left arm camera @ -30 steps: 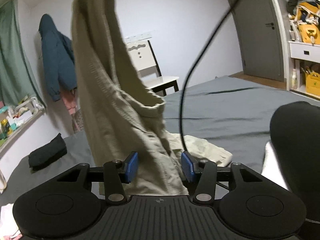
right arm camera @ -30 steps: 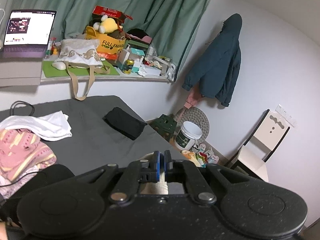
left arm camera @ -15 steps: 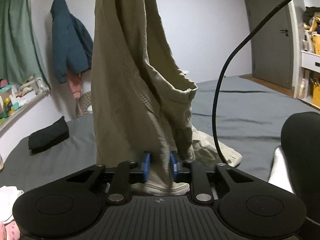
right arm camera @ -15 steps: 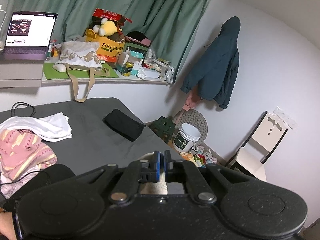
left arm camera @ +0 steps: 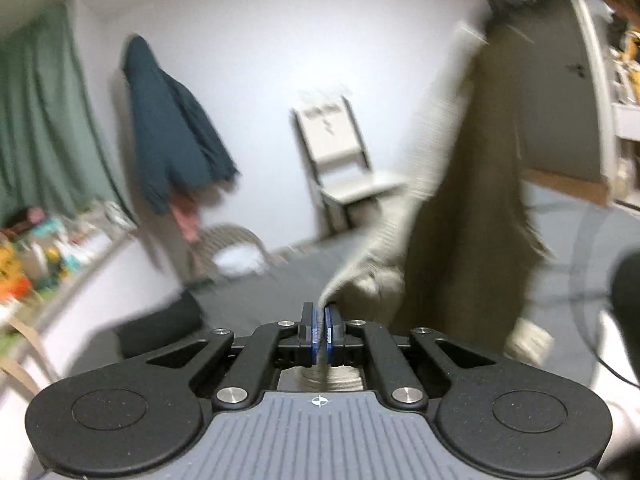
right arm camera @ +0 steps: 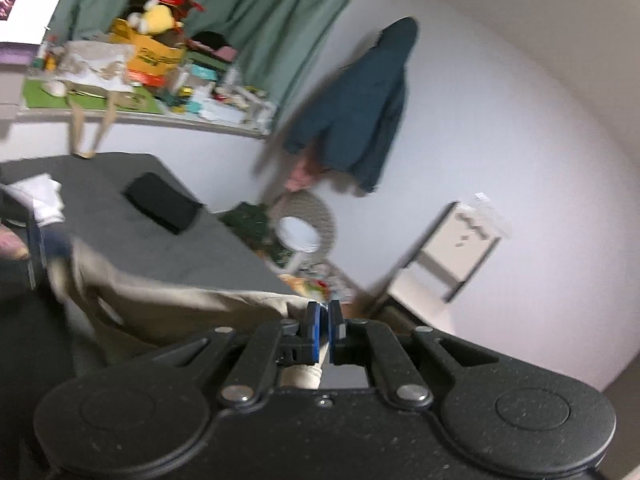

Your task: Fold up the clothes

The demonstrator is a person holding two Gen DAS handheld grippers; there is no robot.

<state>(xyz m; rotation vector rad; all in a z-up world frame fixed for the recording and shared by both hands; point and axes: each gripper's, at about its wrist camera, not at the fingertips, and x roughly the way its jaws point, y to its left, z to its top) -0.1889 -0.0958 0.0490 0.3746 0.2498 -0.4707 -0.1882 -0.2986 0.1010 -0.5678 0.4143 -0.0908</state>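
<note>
A beige garment (left arm camera: 460, 184) hangs in the air over the grey bed (left arm camera: 280, 284). My left gripper (left arm camera: 320, 330) is shut on one edge of it, and the cloth runs up and to the right from the blue pads. In the right wrist view my right gripper (right arm camera: 325, 330) is shut on another edge of the beige garment (right arm camera: 180, 308), which stretches away to the left toward the blurred left gripper (right arm camera: 44, 256). Both views are smeared by motion.
A folded black garment (right arm camera: 162, 202) lies on the grey bed (right arm camera: 120, 216), with white and pink clothes (right arm camera: 40, 200) at its left. A dark jacket (left arm camera: 172, 128) hangs on the wall, a white chair (left arm camera: 340, 160) stands behind the bed, and a cluttered shelf (right arm camera: 140, 80) runs under green curtains.
My left gripper has shut on the garment's lower edge and pulled it sideways. The garment now spans between both grippers. Both cameras have swung and blurred.
</note>
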